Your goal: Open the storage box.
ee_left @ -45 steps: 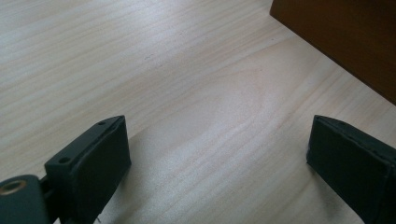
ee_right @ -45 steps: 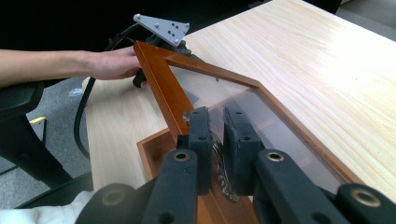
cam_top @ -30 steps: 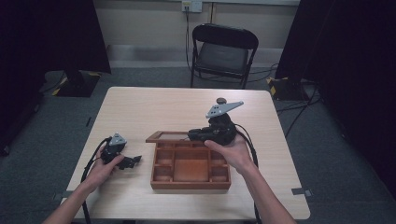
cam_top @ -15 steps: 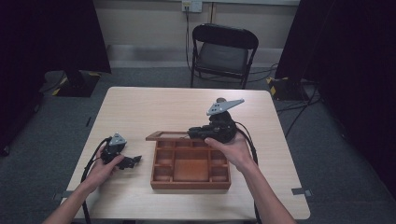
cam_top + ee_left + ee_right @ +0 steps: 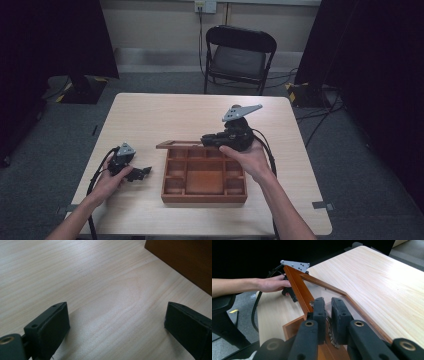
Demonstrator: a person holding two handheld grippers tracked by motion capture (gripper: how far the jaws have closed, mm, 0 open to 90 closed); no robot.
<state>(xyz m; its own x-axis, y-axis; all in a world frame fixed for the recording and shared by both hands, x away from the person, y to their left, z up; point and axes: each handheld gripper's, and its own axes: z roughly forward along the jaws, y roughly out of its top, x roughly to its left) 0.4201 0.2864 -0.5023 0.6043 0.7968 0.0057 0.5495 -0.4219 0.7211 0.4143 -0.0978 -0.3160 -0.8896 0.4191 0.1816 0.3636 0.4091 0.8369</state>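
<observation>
A wooden tray (image 5: 202, 198) with several compartments sits mid-table. Its lid (image 5: 176, 145), a wooden frame around a clear pane, sticks out from the tray's far left corner. My right gripper (image 5: 208, 140) is at the tray's far edge. In the right gripper view it (image 5: 327, 302) is shut on the lid's frame (image 5: 297, 287), with a small metal fitting between the jaws. My left gripper (image 5: 142, 173) rests on the table left of the tray. It (image 5: 117, 315) is open with bare wood between the jaws, and the tray's side (image 5: 185, 262) is just beyond.
A black folding chair (image 5: 239, 55) stands behind the light wooden table (image 5: 165, 112). Cables trail from both grippers over the table's front edge. The person's left hand (image 5: 272, 283) shows past the lid's far corner.
</observation>
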